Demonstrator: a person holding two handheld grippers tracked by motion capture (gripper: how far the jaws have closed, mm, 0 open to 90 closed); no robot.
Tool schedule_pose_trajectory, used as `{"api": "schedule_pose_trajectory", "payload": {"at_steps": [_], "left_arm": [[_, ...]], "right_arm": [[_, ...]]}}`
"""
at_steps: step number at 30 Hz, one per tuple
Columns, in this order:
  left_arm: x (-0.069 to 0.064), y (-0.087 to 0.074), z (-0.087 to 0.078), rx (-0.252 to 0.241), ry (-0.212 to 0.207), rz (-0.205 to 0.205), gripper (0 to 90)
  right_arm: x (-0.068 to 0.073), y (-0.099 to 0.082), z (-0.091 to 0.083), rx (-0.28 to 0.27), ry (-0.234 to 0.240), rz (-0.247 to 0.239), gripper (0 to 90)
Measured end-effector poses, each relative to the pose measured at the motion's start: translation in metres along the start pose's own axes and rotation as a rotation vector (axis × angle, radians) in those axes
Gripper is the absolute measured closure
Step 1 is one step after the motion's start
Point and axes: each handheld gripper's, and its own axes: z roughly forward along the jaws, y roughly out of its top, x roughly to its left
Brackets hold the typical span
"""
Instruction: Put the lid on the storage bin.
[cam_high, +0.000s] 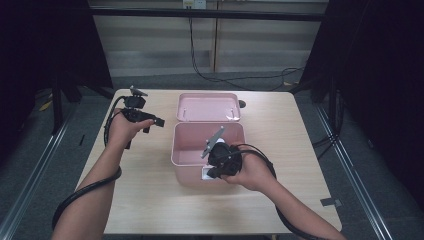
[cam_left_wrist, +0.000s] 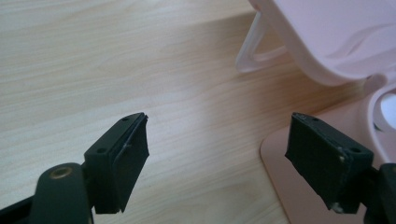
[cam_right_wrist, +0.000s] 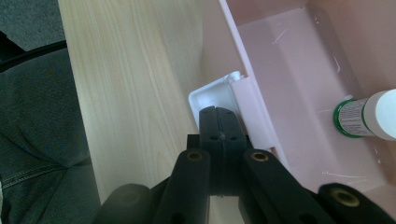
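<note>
— Where's the pink box (cam_high: 186, 152) sitting?
— Mid-surface (cam_high: 150, 195), its lid (cam_high: 208, 107) at twelve o'clock. The right claw (cam_right_wrist: 223, 125) is pressing clenched at its near latch (cam_right_wrist: 219, 91); a bottle (cam_right_wrist: 369, 116) inside is getting cut off.
— The left claw (cam_left_wrist: 217, 149)?
— Released, hanging at nine o'clock.

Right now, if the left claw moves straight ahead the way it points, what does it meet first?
Probably the bare table. The left claw is open with nothing between its jaws, and wood lies ahead. The pink lid is off to the right, though depth is unclear.
</note>
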Motion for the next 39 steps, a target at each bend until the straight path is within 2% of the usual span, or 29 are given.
{"api": "schedule_pose_trajectory", "payload": {"at_steps": [8,15,22,28,31,39], "left_arm": [[-0.009,0.021,-0.003,0.008,-0.010,0.000,22.0],[-0.013,0.033,0.001,0.014,-0.021,-0.022,23.8],[-0.019,0.046,0.008,0.019,-0.017,-0.039,25.5],[-0.027,0.058,0.017,0.030,-0.022,-0.028,26.0],[-0.029,0.063,0.023,0.036,-0.023,-0.022,26.8],[-0.032,0.074,0.034,0.044,-0.013,-0.032,28.8]], "right_arm": [[-0.001,0.000,0.000,0.001,0.001,-0.008,90.0],[-0.001,0.001,0.000,0.001,0.001,-0.013,90.0],[-0.001,0.001,0.000,0.002,0.001,-0.013,90.0],[-0.001,0.001,0.000,0.004,0.003,-0.002,90.0],[-0.001,0.000,0.000,-0.003,0.001,-0.014,90.0],[-0.002,0.000,0.000,-0.004,0.010,-0.010,90.0]]}}
